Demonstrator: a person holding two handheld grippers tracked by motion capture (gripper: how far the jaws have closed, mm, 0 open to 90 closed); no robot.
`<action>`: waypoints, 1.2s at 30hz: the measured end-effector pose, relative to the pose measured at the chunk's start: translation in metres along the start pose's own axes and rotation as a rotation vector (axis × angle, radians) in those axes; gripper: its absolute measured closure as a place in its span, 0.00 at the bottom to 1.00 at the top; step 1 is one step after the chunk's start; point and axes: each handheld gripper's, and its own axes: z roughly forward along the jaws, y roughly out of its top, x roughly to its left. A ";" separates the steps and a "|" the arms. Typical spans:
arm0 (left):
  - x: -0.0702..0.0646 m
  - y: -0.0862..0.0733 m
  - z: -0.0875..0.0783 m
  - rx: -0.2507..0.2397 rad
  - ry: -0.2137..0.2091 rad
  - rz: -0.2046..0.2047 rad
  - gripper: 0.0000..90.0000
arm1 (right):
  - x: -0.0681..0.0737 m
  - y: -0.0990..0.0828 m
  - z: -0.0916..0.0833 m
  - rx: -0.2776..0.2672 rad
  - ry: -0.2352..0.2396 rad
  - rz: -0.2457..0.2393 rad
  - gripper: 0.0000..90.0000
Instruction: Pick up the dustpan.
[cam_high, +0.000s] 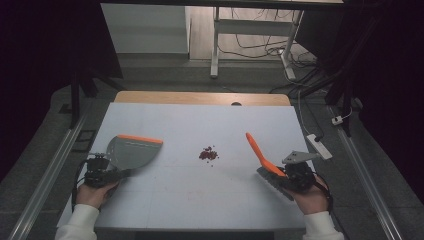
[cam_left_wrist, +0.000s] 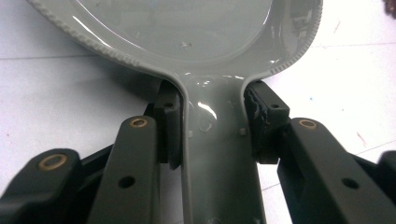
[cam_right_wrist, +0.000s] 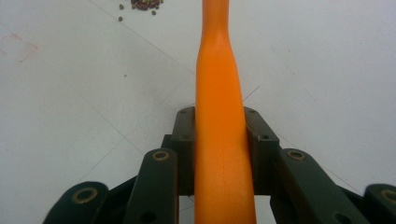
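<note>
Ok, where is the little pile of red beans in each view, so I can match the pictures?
High view: beans lie mid-table on the white top, between dustpan and brush.
Left gripper view: a dark speck at the top right corner may be them; too little to tell.
Right gripper view: top edge, left of the brush handle.
Shared landmark: the white tabletop.

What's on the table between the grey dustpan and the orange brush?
A small pile of dark red beans lies between the grey plastic dustpan and orange-handled brush, seen in the high view.

A white power strip (cam_high: 319, 146) lies off the counter's (cam_high: 200, 200) right edge; cables (cam_high: 260, 47) trail beyond its far edge.
</note>
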 end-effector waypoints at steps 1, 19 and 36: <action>0.000 0.000 -0.001 -0.007 -0.002 0.000 0.69 | 0.000 0.000 0.000 -0.001 0.001 0.002 0.78; 0.008 0.006 -0.011 -0.116 -0.081 0.084 0.69 | 0.003 0.005 -0.006 -0.046 0.025 0.017 0.78; 0.002 0.008 -0.013 -0.166 -0.097 0.181 0.69 | 0.003 0.005 -0.003 -0.041 0.021 0.015 0.78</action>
